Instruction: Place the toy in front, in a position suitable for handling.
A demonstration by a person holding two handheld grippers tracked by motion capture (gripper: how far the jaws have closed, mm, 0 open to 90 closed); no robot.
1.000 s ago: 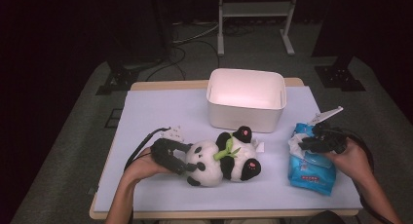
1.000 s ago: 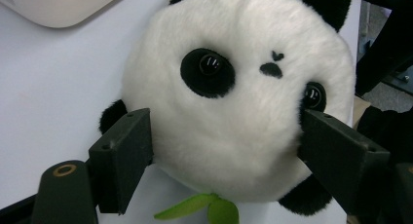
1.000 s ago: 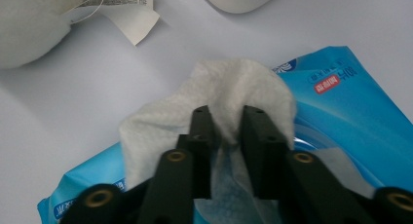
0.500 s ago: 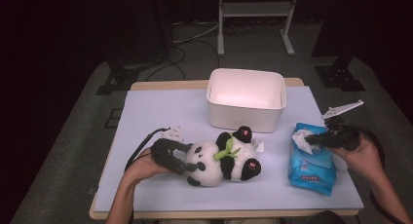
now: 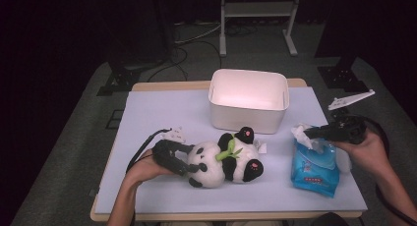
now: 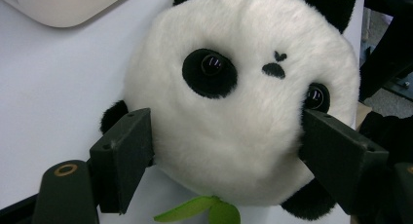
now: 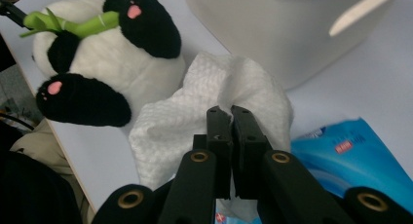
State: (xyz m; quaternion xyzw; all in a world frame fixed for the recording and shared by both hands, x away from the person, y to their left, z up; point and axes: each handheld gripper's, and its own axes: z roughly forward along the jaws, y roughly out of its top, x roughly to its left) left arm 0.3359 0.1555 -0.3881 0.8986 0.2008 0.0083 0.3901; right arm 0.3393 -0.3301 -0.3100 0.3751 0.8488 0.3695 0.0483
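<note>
Here, white bin (image 5: 248,96) holds nothing; right gripper (image 7: 231,114) jaws pinch wipe (image 7: 195,121) over blue pack (image 5: 314,167); left gripper (image 6: 224,151) jaws clamp panda (image 6: 234,107).

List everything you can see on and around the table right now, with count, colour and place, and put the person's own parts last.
panda plush: one, white and black with a green bamboo sprig, lying at the front middle of the table, head between the left tool's jaws.
wipes pack: one, blue, front right of the table.
wipe: one, white, drawn up out of the pack, pinched by the right tool.
bin: one, white, open top, back middle of the table.
table: one, pale cover over a wooden top.
metal stand: one, light grey, on the floor behind the table.
left tool: one, black, jaws pressed on either side of the panda's head.
right tool: one, black, shut on the wipe, above the pack.
hands: two, entering from the bottom edge.
</note>
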